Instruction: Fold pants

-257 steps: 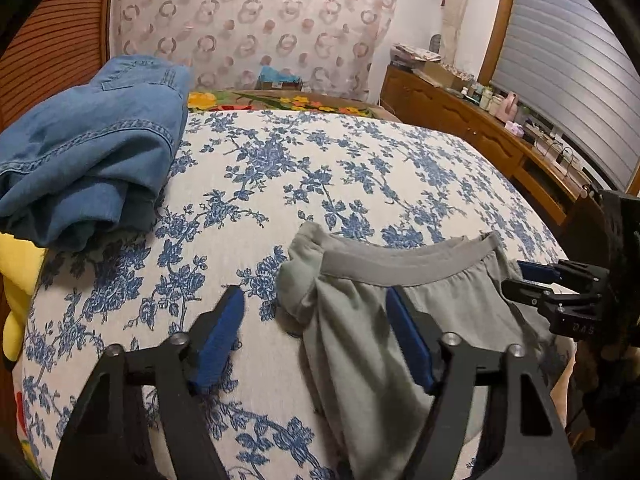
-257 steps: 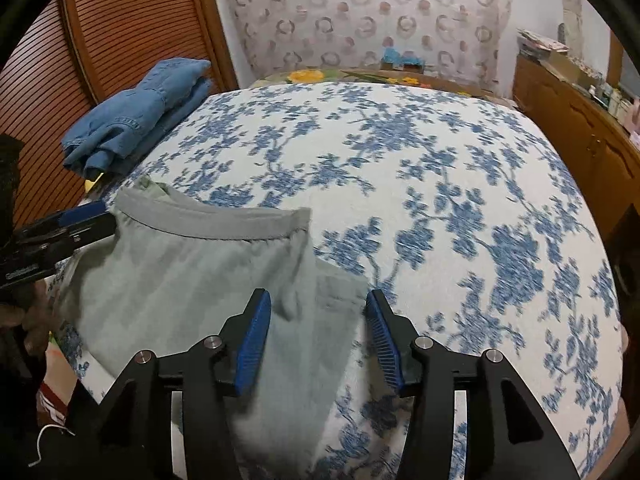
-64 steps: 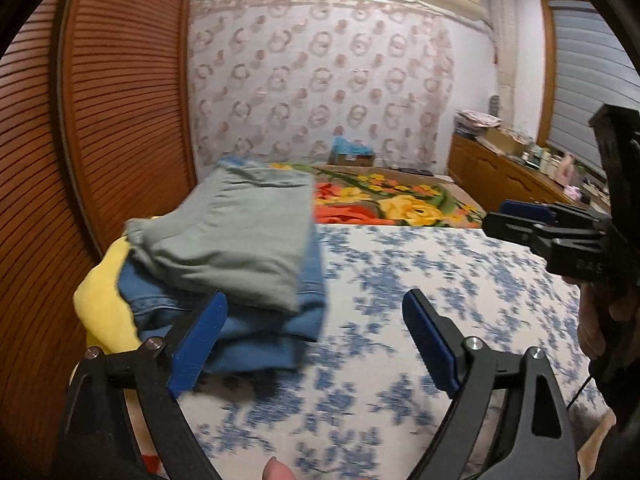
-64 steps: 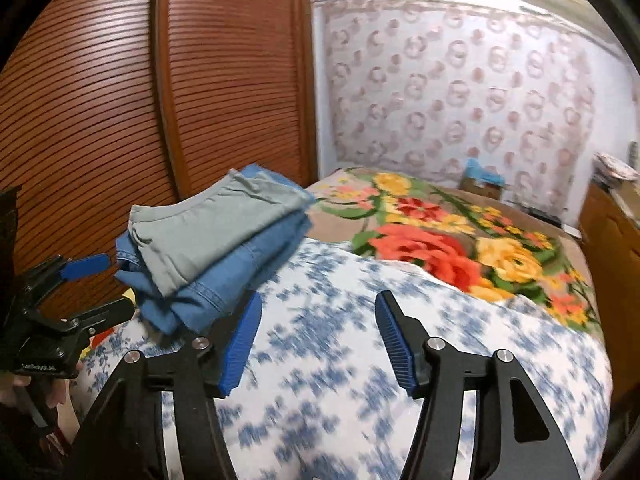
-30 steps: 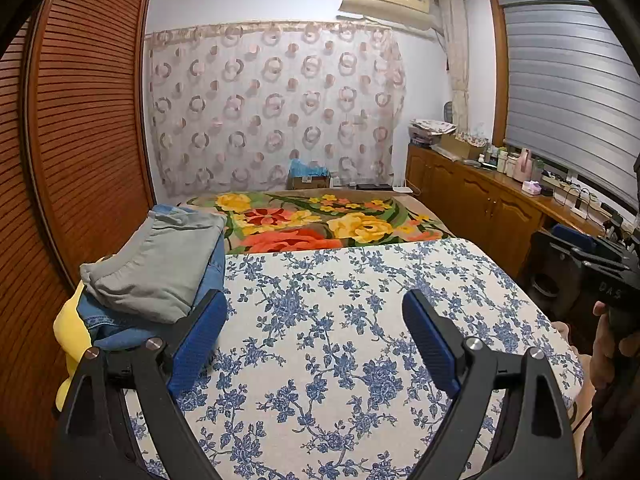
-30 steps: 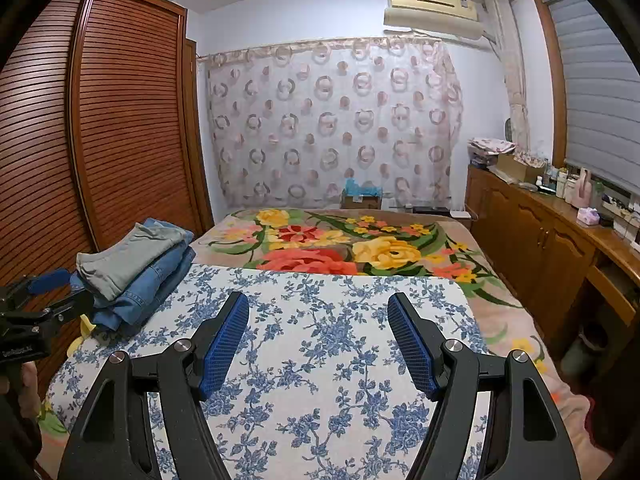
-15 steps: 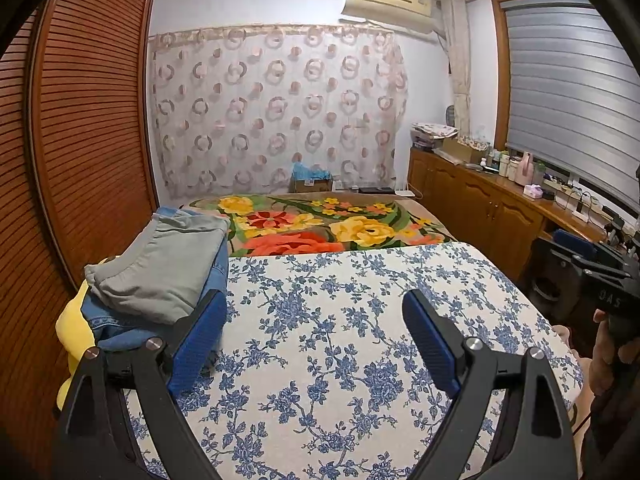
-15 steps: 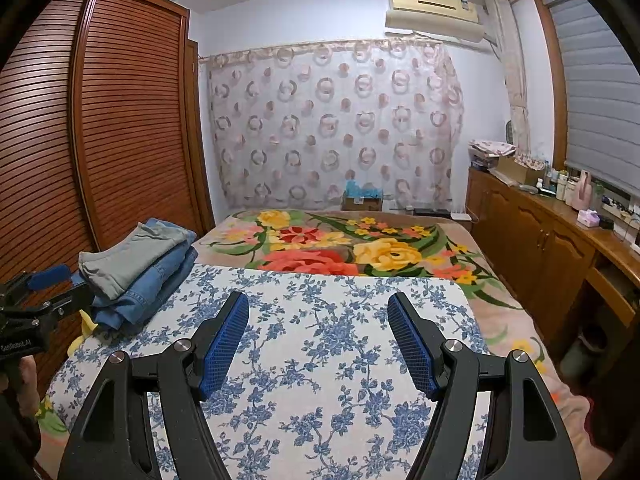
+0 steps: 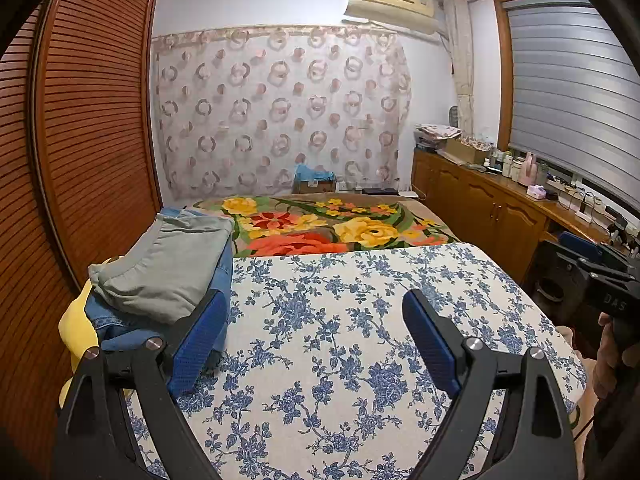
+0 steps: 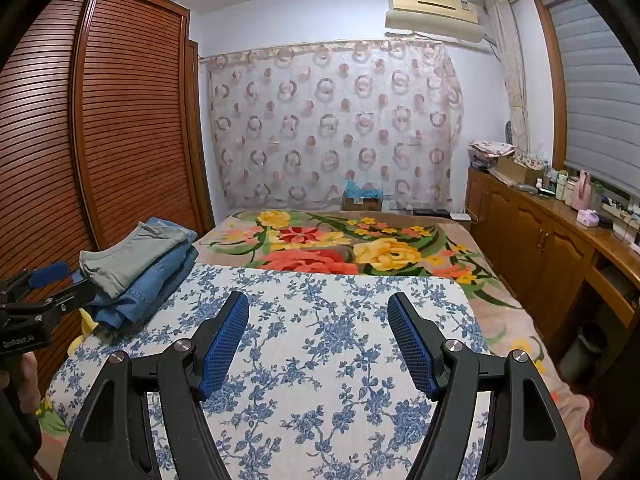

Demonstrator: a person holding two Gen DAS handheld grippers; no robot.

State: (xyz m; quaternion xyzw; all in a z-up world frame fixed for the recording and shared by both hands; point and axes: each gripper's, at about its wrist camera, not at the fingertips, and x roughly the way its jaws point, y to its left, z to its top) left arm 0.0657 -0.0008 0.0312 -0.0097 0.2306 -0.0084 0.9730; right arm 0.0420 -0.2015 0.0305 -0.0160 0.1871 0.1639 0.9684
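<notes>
Hovering wide apart and empty over a blue-flowered sheet, the left gripper and right gripper are gripping nothing, while the folded grey pants are lying atop folded jeans at the bed's left edge, beside a slatted wooden wardrobe. A yellow item under the stack is showing only partly, and the left gripper's near finger is cutting off the pile's front corner.
</notes>
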